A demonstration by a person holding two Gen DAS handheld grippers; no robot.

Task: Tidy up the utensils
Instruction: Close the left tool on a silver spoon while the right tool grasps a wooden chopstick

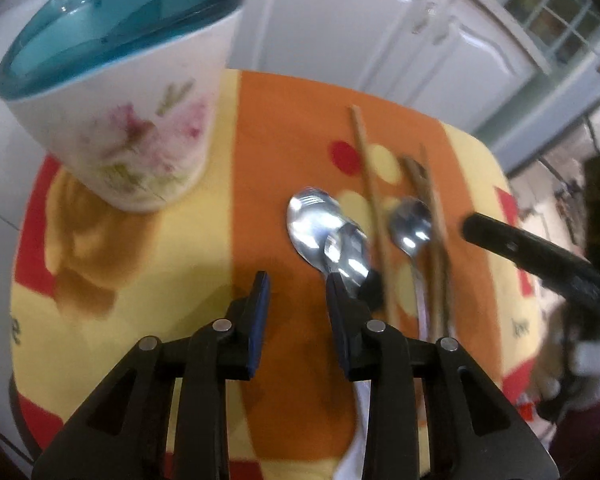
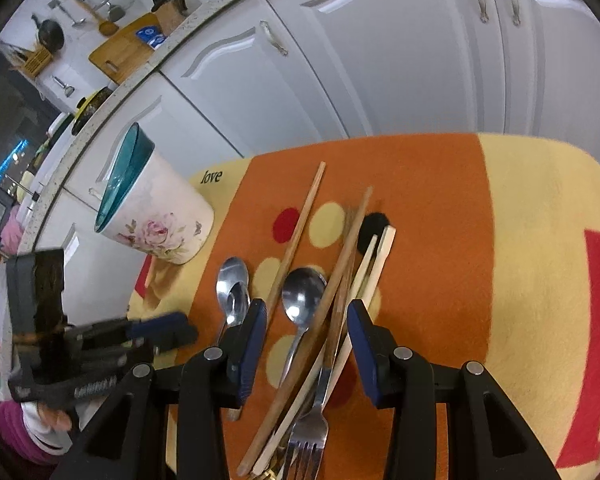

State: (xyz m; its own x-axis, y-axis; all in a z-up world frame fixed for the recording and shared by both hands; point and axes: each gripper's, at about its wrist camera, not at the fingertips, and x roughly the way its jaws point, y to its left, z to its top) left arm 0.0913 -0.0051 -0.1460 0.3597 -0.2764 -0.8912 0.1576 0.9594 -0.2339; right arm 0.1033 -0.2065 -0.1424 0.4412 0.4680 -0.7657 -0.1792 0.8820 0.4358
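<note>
on the orange middle strip of the worktop lie our utensils: two nested spoons, a third spoon, wooden chopsticks and a fork, with the flowered cup near the far left corner. our left tongs stand partly open and empty just beside the nested spoons. our right tongs hover half open around the pile, gripping nothing. the steel looks slick and stiff, the chopsticks light; we judge the handles the safest hold.
</note>
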